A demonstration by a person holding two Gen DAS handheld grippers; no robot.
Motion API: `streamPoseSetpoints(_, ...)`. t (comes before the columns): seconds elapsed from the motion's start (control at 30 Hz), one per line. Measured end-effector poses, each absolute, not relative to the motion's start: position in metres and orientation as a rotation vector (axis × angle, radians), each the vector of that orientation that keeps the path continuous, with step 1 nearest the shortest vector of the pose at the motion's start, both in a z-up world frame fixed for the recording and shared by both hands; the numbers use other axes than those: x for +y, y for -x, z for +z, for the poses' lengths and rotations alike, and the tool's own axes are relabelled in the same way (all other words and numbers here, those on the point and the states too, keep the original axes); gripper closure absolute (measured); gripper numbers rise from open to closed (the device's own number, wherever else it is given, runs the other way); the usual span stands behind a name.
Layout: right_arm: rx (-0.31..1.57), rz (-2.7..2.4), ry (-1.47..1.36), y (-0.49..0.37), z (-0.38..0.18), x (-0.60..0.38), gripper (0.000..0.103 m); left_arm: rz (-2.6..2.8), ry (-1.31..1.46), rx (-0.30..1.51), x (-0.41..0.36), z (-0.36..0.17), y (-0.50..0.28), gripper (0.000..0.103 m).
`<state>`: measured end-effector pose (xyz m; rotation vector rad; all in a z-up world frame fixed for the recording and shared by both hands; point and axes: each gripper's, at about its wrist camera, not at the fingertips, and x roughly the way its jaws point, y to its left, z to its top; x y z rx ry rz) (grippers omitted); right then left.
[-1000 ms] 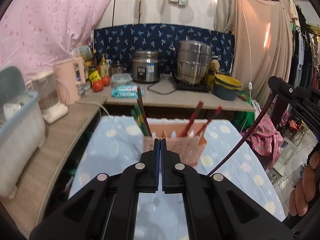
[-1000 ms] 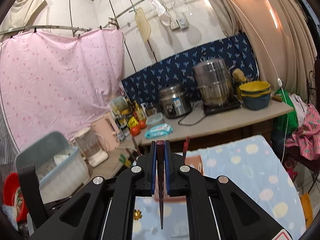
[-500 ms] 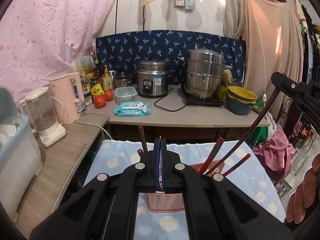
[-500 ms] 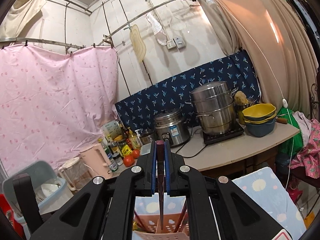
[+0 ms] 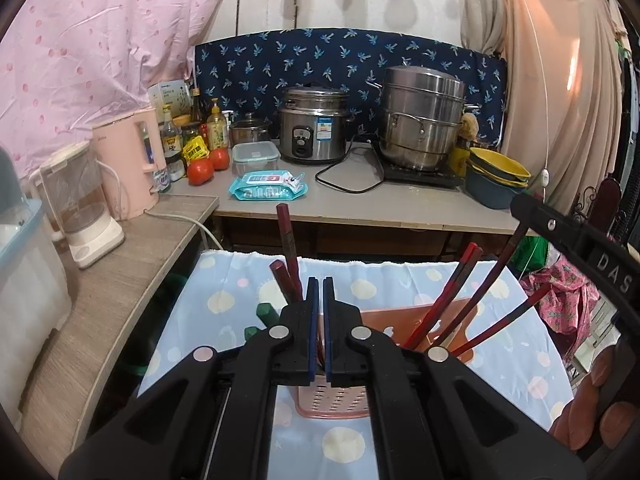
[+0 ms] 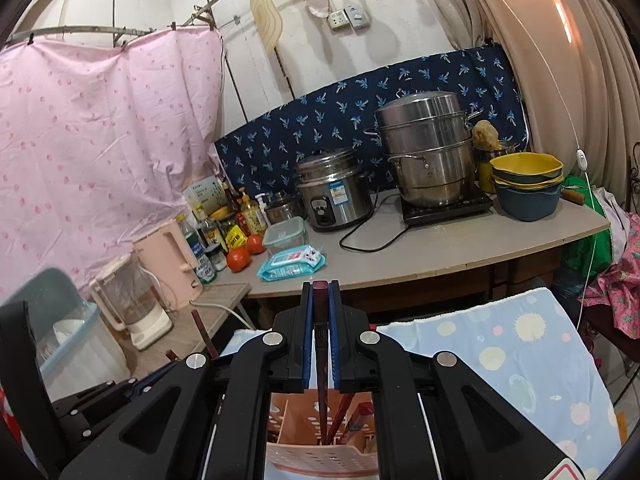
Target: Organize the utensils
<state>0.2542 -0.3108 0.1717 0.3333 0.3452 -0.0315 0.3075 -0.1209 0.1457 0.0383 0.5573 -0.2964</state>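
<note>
A pink slotted utensil holder [image 5: 332, 394] stands on the blue dotted tablecloth [image 5: 224, 304] and holds several dark red chopsticks [image 5: 444, 308] and green ones [image 5: 266, 312]. My left gripper [image 5: 317, 292] is shut and empty, just in front of the holder. My right gripper [image 6: 320, 304] is shut on a dark red chopstick [image 6: 321, 360], whose lower end reaches down into the holder [image 6: 320, 458]. The same chopstick [image 5: 496, 276] shows at the right of the left wrist view, slanting from the right gripper's body into the holder.
A counter [image 5: 360, 204] behind the table carries a rice cooker [image 5: 314, 124], a steamer pot [image 5: 422, 118], stacked bowls [image 5: 498, 176], a wipes pack [image 5: 268, 186], tomatoes and bottles. A pink kettle [image 5: 132, 160] and a blender stand on the left shelf.
Both grippers have tilted and come closer over the holder, which now sits lower in both views. The held chopstick's tip has gone down into the holder.
</note>
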Motion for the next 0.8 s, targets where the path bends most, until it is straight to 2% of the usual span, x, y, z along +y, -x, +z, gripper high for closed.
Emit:
streamPoseSetpoints(0.07,0.342,-0.039,-0.330,-0.253,0.172,-0.310,0.094,-0.294,-0.034,0.559,-0.120,0.147,-0.306,0.098)
streamPoseSetpoints(0.17,0.340,-0.042,-0.328,-0.249,0.173,-0.309,0.079,-0.288,-0.037,0.544,-0.120,0.149,-0.298,0.073)
streamPoseSetpoints(0.23,0.338,-0.043,-0.329,-0.248,0.174,-0.309,0.068,-0.285,-0.045,0.533,-0.120,0.151,-0.292,0.070)
streamPoseSetpoints(0.33,0.326,-0.048,-0.314,-0.240,0.177,-0.307,0.065,-0.279,-0.059,0.506,-0.122,0.155,-0.281,0.067)
streamPoseSetpoints(0.53,0.330,-0.028,-0.276,-0.221,0.179,-0.297,0.064,-0.282,-0.054,0.499,-0.119,0.161,-0.259,0.067)
streamPoseSetpoints(0.63,0.346,-0.020,-0.261,-0.208,0.176,-0.291,0.064,-0.281,-0.053,0.510,-0.116,0.160,-0.248,0.059)
streamPoseSetpoints(0.8,0.397,-0.018,-0.245,-0.186,0.164,-0.283,0.063,-0.268,-0.062,0.526,-0.109,0.154,-0.225,0.058)
